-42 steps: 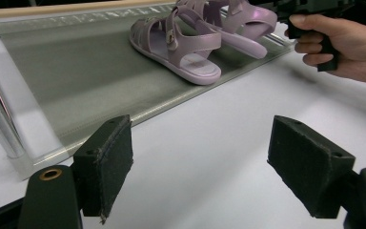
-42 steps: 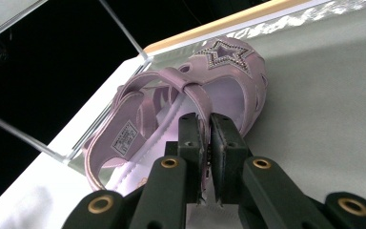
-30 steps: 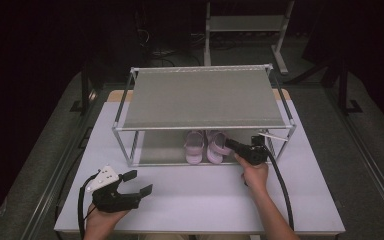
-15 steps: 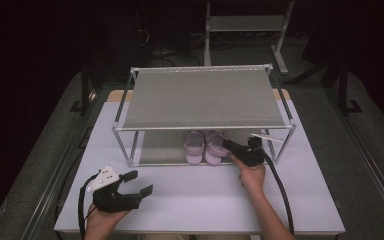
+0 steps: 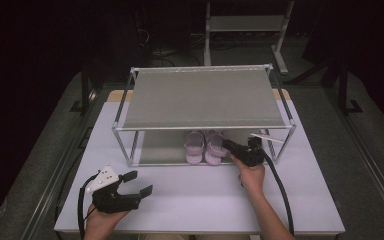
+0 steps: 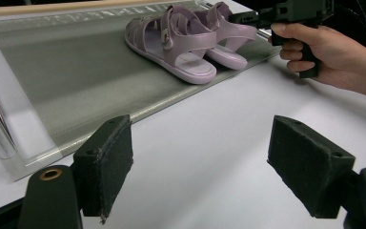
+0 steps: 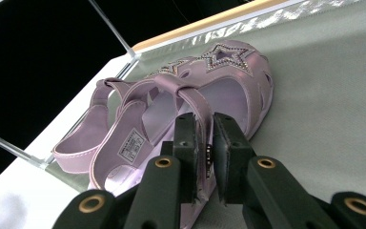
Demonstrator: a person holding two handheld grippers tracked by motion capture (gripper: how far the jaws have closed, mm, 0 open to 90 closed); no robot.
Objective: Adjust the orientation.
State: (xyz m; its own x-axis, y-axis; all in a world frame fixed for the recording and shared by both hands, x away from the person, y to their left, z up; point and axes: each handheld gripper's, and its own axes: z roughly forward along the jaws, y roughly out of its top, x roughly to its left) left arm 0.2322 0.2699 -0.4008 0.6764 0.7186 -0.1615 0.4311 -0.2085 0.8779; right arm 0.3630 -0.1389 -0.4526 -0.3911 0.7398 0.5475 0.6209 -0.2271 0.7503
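My right gripper (image 7: 205, 143) pinched the near sandal's (image 7: 190, 119) strap, jaws just easing apart, on the rack's lower shelf (image 5: 155, 147). At seven o'clock, my left gripper (image 6: 200, 157) gaped empty.

The only printing is a small white label (image 7: 130, 144) inside the nearer pink sandal (image 7: 181, 109), seen in the right gripper view. Its lines of small print are too blurred to read. Nothing else bears words, numbers or signs.
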